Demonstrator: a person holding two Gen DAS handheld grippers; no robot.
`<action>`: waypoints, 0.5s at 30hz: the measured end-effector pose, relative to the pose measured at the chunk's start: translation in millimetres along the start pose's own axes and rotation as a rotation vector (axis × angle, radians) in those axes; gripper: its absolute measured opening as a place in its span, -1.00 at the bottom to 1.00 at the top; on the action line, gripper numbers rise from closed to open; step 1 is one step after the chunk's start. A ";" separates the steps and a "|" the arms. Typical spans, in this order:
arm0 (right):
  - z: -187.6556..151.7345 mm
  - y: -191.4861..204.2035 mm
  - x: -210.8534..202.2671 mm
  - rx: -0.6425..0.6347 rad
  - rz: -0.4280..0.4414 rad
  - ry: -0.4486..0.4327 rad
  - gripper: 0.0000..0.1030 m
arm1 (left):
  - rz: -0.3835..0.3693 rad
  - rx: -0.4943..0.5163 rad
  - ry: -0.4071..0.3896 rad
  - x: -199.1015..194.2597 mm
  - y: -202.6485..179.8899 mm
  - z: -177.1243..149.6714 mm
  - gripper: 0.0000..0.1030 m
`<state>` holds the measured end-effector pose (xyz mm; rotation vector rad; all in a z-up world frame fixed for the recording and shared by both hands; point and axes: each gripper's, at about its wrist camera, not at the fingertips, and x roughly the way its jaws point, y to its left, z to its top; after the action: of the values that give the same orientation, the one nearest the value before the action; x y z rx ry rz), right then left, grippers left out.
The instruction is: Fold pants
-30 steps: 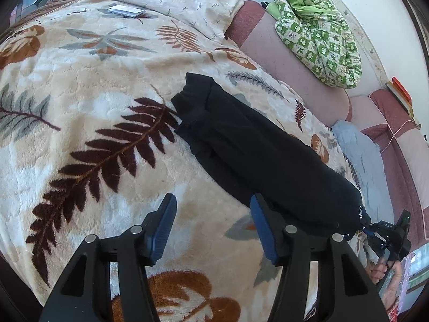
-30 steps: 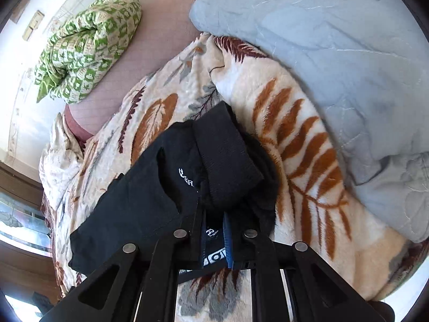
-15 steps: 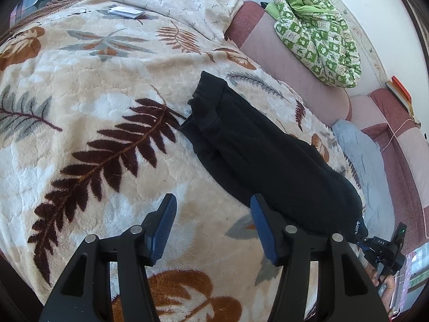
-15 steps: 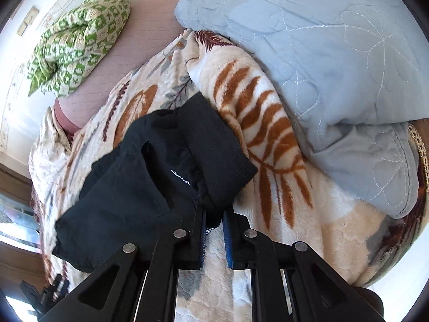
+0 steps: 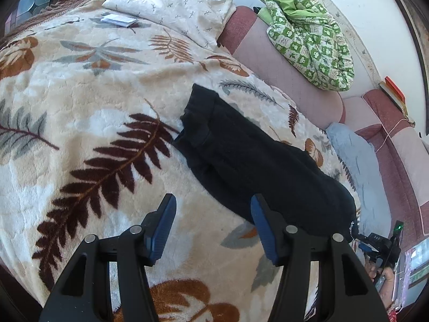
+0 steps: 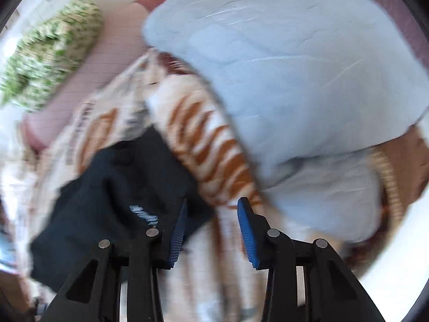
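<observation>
Here the black pants [image 5: 257, 166] lie lengthwise on the leaf-print blanket [image 5: 80, 107]. Left gripper [image 5: 213, 230] fingers spread, just beside their near edge; right gripper [image 6: 211, 230] fingers apart at the hem, holding nothing

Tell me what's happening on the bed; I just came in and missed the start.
A person with a handheld gripper in each hand is folding black pants that lie stretched out on the leaf-print blanket. The right gripper is open by the pants' near end, nothing between its fingers. The left gripper hangs open above the blanket beside the pants, holding nothing.
</observation>
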<state>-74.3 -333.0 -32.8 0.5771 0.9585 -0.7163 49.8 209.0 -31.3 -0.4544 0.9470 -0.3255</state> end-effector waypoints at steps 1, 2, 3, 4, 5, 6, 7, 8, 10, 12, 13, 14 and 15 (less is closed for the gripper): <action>-1.0 -0.9 -3.8 -0.006 -0.050 -0.011 -0.11 | -0.013 0.002 -0.004 -0.1 -2.3 4.6 0.11; -2.2 -1.2 -8.9 -0.011 -0.058 -0.020 -0.11 | -0.029 0.007 -0.006 0.9 -6.2 10.0 0.11; -3.1 -0.2 -13.6 -0.015 -0.037 -0.025 -0.11 | -0.044 0.022 -0.010 3.4 -13.3 16.4 0.12; -3.6 6.0 -20.0 -0.028 -0.009 -0.031 -0.11 | -0.056 0.048 -0.014 7.0 -21.9 22.1 0.13; -3.2 13.2 -24.3 -0.047 0.011 -0.037 -0.11 | -0.066 0.088 -0.017 12.9 -32.0 26.8 0.22; -2.4 24.8 -28.3 -0.074 0.039 -0.041 -0.11 | -0.067 0.129 -0.019 20.5 -41.0 30.7 0.29; -0.8 37.0 -31.3 -0.110 0.078 -0.041 -0.11 | -0.047 0.167 -0.018 31.7 -49.2 33.1 0.29; 0.4 54.4 -33.5 -0.153 0.120 -0.037 -0.11 | -0.024 0.190 -0.005 43.5 -53.9 34.1 0.29; 0.3 92.5 -34.6 -0.232 0.192 -0.018 -0.11 | -0.030 0.199 0.036 63.7 -56.0 32.9 0.29; 0.0 137.6 -28.6 -0.313 0.283 0.044 -0.11 | -0.017 0.193 0.074 77.2 -51.9 28.3 0.28; -0.3 158.6 -23.6 -0.343 0.307 0.064 -0.11 | -0.007 0.195 0.090 80.2 -49.5 25.2 0.28; -2.5 175.6 -17.9 -0.370 0.311 0.073 -0.10 | 0.007 0.203 0.105 82.4 -47.5 22.5 0.26; -4.2 195.6 -11.7 -0.403 0.309 0.082 -0.10 | 0.025 0.229 0.121 83.6 -47.6 20.3 0.20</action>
<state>68.0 -202.3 0.3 0.3868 1.0271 -0.2145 109.2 134.5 -55.5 -0.2150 1.0189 -0.4375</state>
